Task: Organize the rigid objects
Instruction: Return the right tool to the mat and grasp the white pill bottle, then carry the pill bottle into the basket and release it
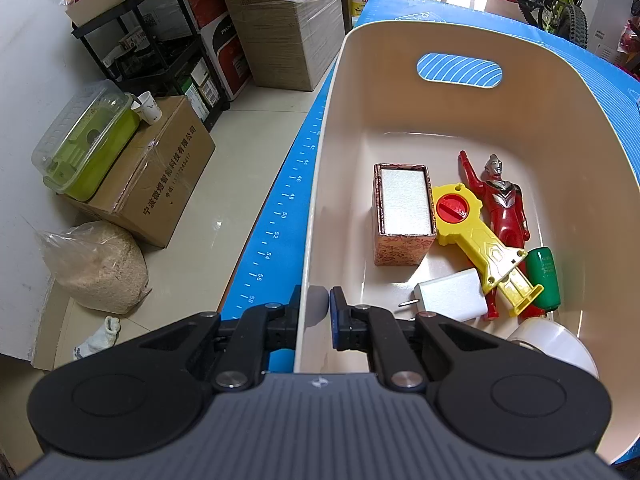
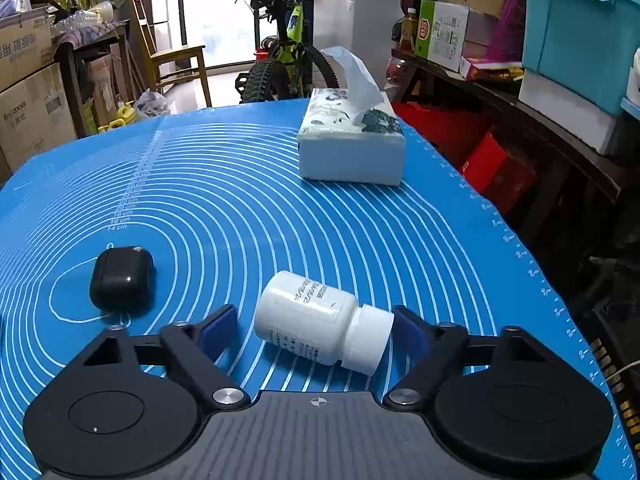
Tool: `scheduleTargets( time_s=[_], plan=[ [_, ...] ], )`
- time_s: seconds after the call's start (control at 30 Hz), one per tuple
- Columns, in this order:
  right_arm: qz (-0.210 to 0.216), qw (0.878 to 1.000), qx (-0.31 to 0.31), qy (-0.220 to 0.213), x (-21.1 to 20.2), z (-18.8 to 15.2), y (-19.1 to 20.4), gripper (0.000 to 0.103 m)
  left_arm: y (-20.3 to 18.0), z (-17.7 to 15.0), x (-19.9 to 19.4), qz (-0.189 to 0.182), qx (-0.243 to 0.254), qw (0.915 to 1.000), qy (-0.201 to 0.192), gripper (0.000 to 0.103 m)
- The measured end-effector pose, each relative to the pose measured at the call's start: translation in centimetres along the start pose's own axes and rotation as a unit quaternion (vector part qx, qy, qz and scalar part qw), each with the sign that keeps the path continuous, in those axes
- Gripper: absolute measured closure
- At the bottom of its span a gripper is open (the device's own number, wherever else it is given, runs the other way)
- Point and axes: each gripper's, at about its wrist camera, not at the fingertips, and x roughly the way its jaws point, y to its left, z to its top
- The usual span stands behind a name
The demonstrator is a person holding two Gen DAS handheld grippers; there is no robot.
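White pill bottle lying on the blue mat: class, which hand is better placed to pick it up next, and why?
Right. The right gripper is open with the white pill bottle lying between its fingers, not yet pinched. The left gripper is shut on the bin's wall, steadying the bin.

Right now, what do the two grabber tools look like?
Both look alike. The left gripper and the right gripper are made of black plastic, with two round black discs at the back and a ribbed grey body carrying a small crosshair mark. Silver rivets join the black link arms. The fingers have blue pads on their inner faces. No cables, hands or sleeves show.
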Motion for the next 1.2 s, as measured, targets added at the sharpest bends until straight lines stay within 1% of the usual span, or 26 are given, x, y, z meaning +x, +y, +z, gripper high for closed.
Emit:
scheduleTargets(
  time_s=[0.03,0.07,0.17,0.33,0.5,0.67,0.77,0.87,1.0,1.13,1.2],
  plan=[
    [-0.002,1.0,0.002,0.0,-0.1,0.0,-0.1,0.032,0.0,0.0,0.0,0.0,0.0,1.0,0.0,0.09],
    [-0.006,1.0,0.002,-0.004,-0.2,0.0,-0.1,0.034,0.0,0.0,0.0,0.0,0.0,1.0,0.0,0.09],
    [-0.006,1.0,0.009,-0.004,-0.4,0.2,-0.4,0.034,0.0,0.0,0.0,-0.001,0.0,1.0,0.0,0.09],
    [-0.008,0.999,0.012,-0.029,-1.8,0.8,-0.2,0.034,-0.1,0.0,0.0,0.0,0.0,1.0,0.0,0.09],
    [0.015,0.997,0.025,-0.066,-4.7,1.9,0.4,0.034,0.0,0.0,0.0,0.0,0.0,1.0,0.0,0.09],
    [0.048,0.992,0.025,-0.11,-8.3,2.8,2.1,0.034,-0.1,0.0,0.1,0.0,0.0,1.0,0.0,0.09],
    [0.057,0.988,0.003,-0.146,-10.7,3.2,3.9,0.034,-0.1,0.0,0.1,0.0,0.0,1.0,0.0,0.09],
    [0.08,0.981,-0.025,-0.174,-13.1,3.2,5.8,0.034,-0.1,0.0,0.1,0.0,0.0,1.0,0.0,0.09],
    [0.126,0.973,-0.062,-0.182,-15.5,2.9,8.6,0.034,-0.1,0.0,0.1,0.0,0.0,1.0,0.0,0.09],
    [0.142,0.964,-0.12,-0.192,-17.2,2.0,11.6,0.034,-0.1,0.0,0.1,-0.001,0.0,1.0,0.0,0.09],
    [0.16,0.959,-0.14,-0.187,-18.0,1.4,12.9,0.034,-0.1,0.0,0.1,-0.001,0.0,1.0,-0.001,0.09]
  ],
)
